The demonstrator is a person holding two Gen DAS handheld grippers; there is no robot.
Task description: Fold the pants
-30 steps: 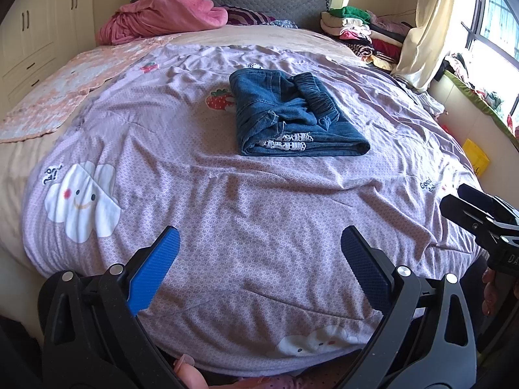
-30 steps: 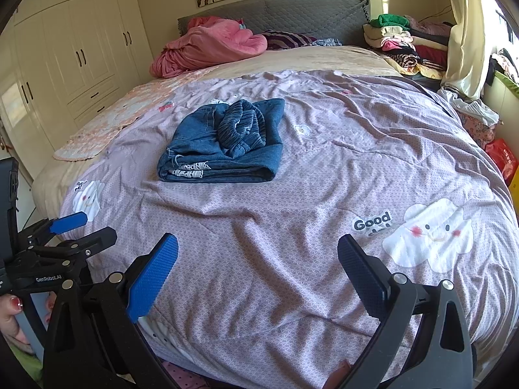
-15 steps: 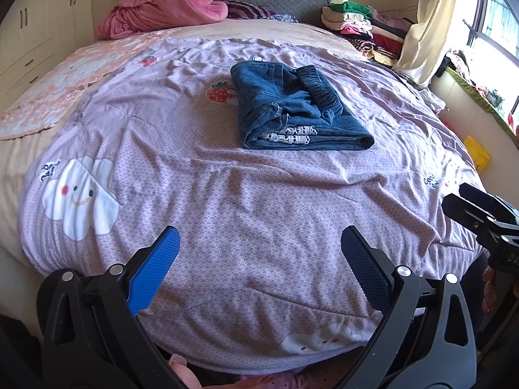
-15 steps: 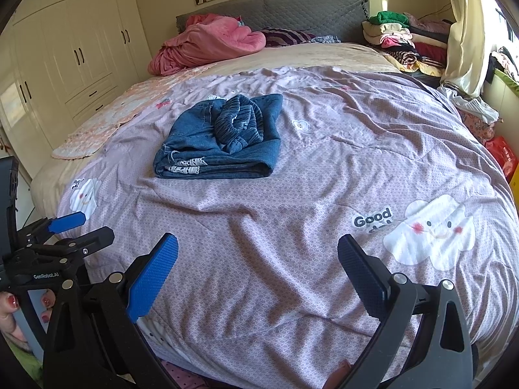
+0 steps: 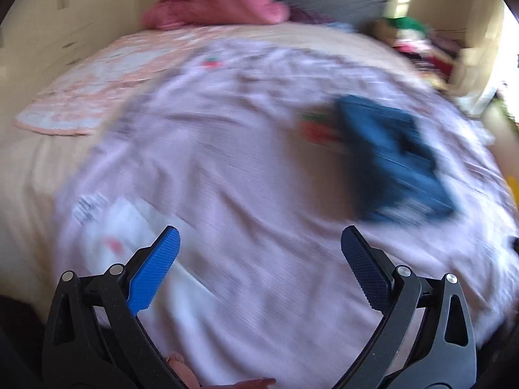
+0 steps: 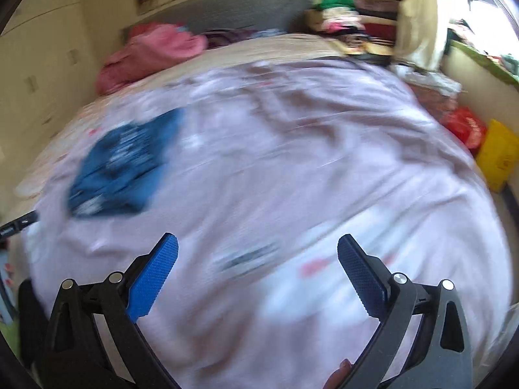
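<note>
In the blurred left wrist view, the left gripper [image 5: 259, 240] stood wide open and held nothing, low over the lilac bedspread [image 5: 227, 194]; the folded jeans [image 5: 394, 159] lay farther off and to the right, well apart from its fingers. In the right wrist view, the right gripper [image 6: 258, 246] gaped equally, empty, with the jeans [image 6: 120, 168] far to the left. Only this view showed a yellow bag [image 6: 498, 154] beside the bed.
</note>
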